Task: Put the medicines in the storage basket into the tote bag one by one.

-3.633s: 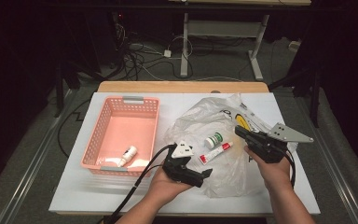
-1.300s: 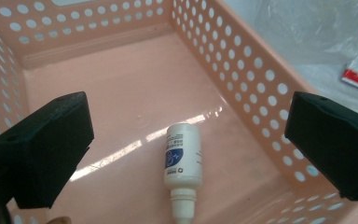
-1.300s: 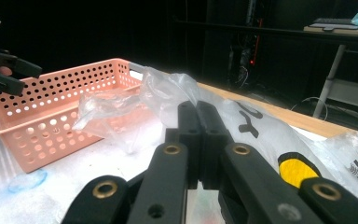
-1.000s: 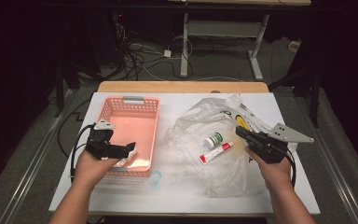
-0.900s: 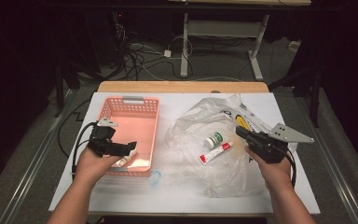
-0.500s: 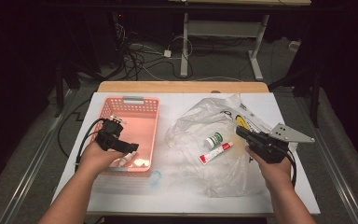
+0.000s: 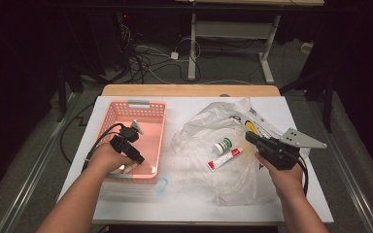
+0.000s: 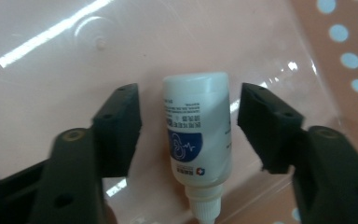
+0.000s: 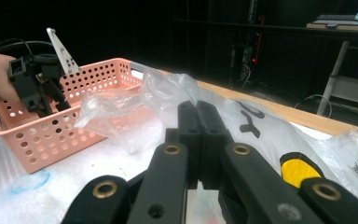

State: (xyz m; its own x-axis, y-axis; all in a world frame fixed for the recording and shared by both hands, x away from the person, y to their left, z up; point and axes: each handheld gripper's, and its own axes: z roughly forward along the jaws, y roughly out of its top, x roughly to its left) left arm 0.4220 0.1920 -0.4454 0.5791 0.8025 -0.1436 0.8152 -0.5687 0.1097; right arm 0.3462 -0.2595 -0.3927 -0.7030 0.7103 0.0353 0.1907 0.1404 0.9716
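My left gripper (image 8: 189, 135), jaws just closing, straddles the bottle (image 8: 196, 140) in the basket (image 7: 151, 145) without touching it; my right gripper (image 9: 198, 140) is closed, empty.

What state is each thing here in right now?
Left gripper: jaws just closing, not yet touching the white bottle.
White bottle: capped, lying in the basket.
Basket: upright.
Right gripper: shut, empty.
Plastic bag: crumpled, flat on the table.
Tube: capped, lying on the bag.

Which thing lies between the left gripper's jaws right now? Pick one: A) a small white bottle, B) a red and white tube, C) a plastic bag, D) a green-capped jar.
A: the left gripper straddles a small white bottle lying on the floor of the pink basket, its jaws having just been closing but not yet touching it.
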